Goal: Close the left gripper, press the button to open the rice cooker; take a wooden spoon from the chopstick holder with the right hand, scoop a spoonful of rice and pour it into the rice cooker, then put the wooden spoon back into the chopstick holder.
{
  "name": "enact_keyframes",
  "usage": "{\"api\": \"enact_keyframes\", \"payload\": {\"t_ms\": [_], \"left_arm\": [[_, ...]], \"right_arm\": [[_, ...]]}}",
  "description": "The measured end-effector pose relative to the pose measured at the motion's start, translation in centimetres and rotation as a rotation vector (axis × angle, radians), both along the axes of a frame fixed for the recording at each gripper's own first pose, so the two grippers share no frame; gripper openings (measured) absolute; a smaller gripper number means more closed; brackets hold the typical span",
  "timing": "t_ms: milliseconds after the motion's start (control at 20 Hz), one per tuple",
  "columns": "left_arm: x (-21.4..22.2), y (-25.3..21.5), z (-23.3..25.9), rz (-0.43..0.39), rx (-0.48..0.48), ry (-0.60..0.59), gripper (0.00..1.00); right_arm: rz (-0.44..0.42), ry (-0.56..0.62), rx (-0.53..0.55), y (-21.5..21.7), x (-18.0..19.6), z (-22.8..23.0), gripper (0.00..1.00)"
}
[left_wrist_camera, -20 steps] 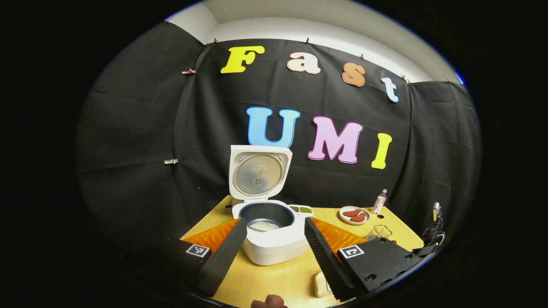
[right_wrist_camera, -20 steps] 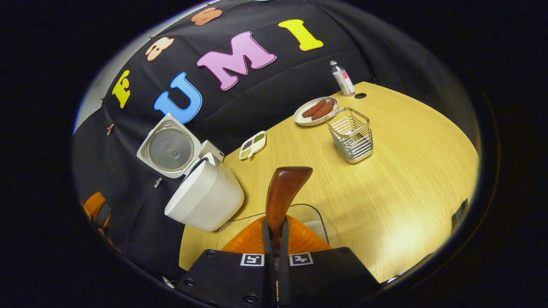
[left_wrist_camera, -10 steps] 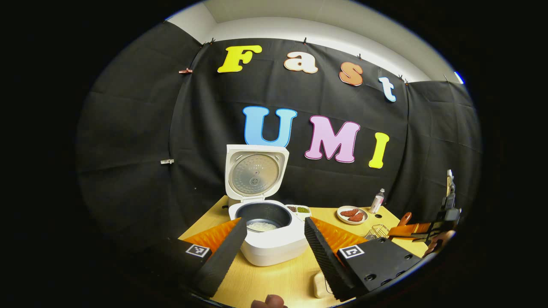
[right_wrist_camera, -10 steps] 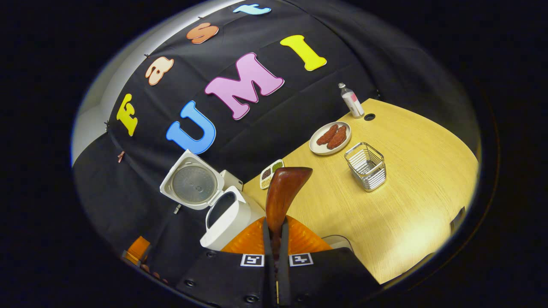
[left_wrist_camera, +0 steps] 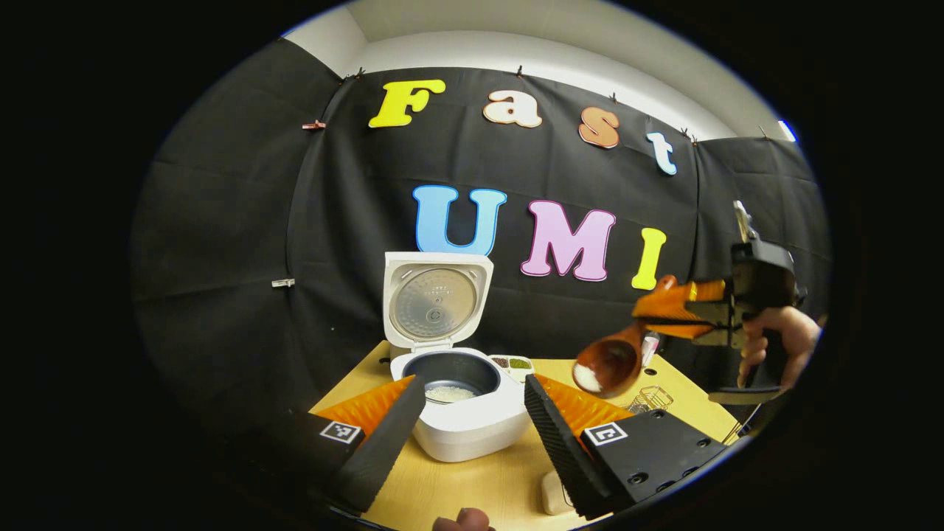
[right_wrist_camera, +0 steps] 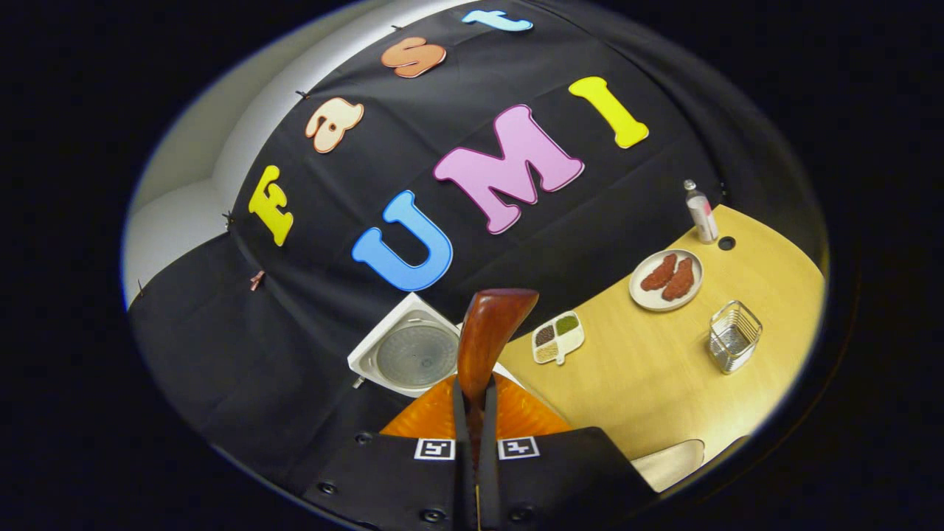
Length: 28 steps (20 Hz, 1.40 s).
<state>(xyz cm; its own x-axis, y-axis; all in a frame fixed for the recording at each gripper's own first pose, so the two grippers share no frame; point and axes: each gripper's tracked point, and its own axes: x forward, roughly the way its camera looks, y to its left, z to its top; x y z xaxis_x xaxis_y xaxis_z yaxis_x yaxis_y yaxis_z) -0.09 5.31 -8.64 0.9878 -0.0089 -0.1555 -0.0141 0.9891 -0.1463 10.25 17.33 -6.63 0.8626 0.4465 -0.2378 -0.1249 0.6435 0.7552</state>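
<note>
The right gripper (right_wrist_camera: pixel 472 413) clamped the brown wooden spoon (left_wrist_camera: pixel 609 363) above the yellow wooden table (right_wrist_camera: pixel 664 361); the left gripper (left_wrist_camera: pixel 472 420) stood apart before the open white rice cooker (left_wrist_camera: pixel 450 354).

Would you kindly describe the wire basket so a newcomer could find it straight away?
Start at the open rice cooker on the wooden table. Look past the sectioned dish to the plate of reddish pieces; the wire basket stands just nearer than that plate. It alone is see-through metal.
</note>
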Motion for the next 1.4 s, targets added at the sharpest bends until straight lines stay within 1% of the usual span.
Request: {"api": "enact_keyframes", "payload": {"t_ms": [150,300,450,600,750,900,1100,1400], "left_arm": [[-0.3,-0.1,-0.3,0.001,-0.007,0.005,0.94],[-0.5,0.6,-0.8,0.012,-0.022,0.007,0.94],[0.2,1.8,-1.2,0.035,-0.004,0.007,0.94],[0.5,2.0,-2.0,0.038,-0.024,0.017,0.94],[0.9,2.6,-2.7,0.050,-0.038,0.030,0.94],[1.5,3.6,-3.5,0.057,-0.040,0.041,0.94],[2.0,4.9,-4.3,0.075,-0.032,0.056,0.94],[1.7,6.8,-5.5,0.109,-0.064,0.087,0.94]], "right_arm": [[0.027,-0.035,0.028,3.2,2.2,2.1,0.06],[0.041,-0.050,0.025,6.0,4.2,2.7,0.06],[0.030,-0.052,0.004,8.1,6.7,1.8,0.06],[0.031,-0.043,-0.039,10.4,8.8,-0.3,0.06],[0.040,-0.072,-0.124,12.8,10.8,-2.1,0.06],[0.067,-0.138,-0.250,15.5,12.1,-3.3,0.06],[0.146,-0.242,-0.442,18.9,13.0,-4.5,0.06],[0.255,-0.408,-0.644,22.4,13.0,-4.7,0.06]]}}
